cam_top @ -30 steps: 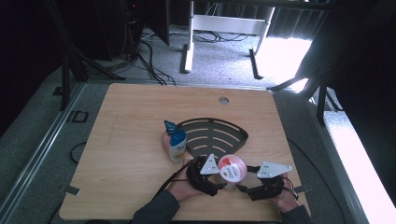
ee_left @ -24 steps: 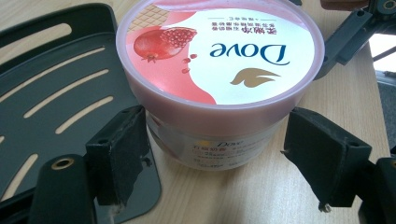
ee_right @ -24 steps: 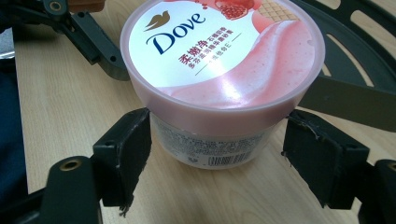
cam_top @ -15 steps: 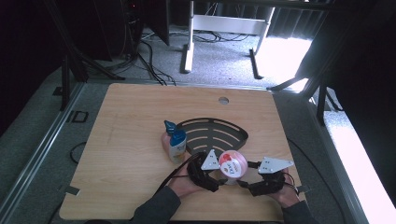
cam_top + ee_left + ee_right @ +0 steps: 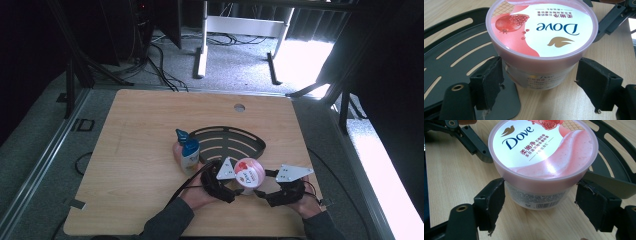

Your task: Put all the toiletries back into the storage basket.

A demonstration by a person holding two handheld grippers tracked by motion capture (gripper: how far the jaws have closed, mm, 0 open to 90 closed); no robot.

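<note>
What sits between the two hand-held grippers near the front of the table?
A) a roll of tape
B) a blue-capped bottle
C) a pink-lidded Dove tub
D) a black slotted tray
C: the pink-lidded Dove tub stands between the left hand-held gripper and the right hand-held gripper.

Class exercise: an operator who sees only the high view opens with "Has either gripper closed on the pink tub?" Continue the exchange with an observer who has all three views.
Observer: Not the left gripper. In its view the fingers flank the tub below the lid rim, with a gap.
Operator: And the right?
Observer: The right gripper is open too, its fingers either side of the tub wall.
Operator: What's on the lid?
Observer: "Dove" and a pomegranate picture.
</note>
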